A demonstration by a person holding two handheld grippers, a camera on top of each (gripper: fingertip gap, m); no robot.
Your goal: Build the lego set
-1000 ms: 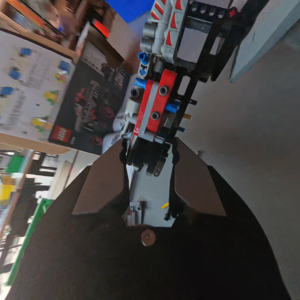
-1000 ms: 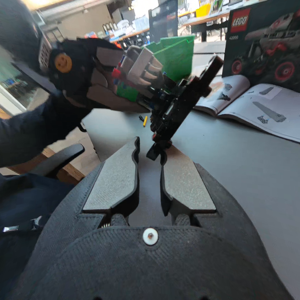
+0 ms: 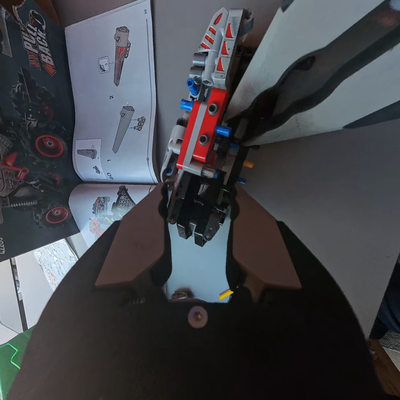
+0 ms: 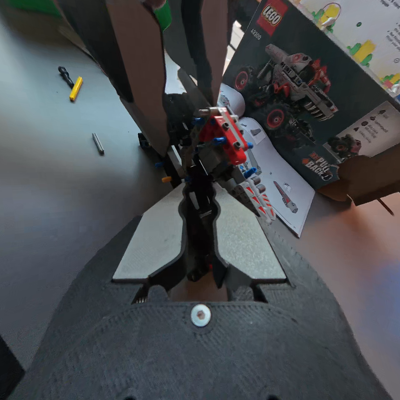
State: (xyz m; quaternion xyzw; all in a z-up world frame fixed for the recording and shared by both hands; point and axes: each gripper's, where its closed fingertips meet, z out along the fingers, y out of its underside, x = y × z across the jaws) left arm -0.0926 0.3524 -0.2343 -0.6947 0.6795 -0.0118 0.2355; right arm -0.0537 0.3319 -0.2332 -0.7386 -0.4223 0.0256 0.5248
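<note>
I count one partly built model [image 4: 225, 142], one set box [image 4: 307, 91] at upper right and one open instruction booklet [image 4: 279, 179] right of centre. Loose on the grey table [image 4: 43, 194], upper left: one yellow axle [image 4: 76, 88], one black pin [image 4: 66, 76], one grey axle [image 4: 97, 143]. Two grippers are visible.

Right wrist view: bare table [image 4: 43, 194] from 7 to 9 o'clock. Booklet [image 4: 281, 184] and box [image 4: 303, 86] block 1 to 3; loose pins [image 4: 75, 88] at 10.
</note>
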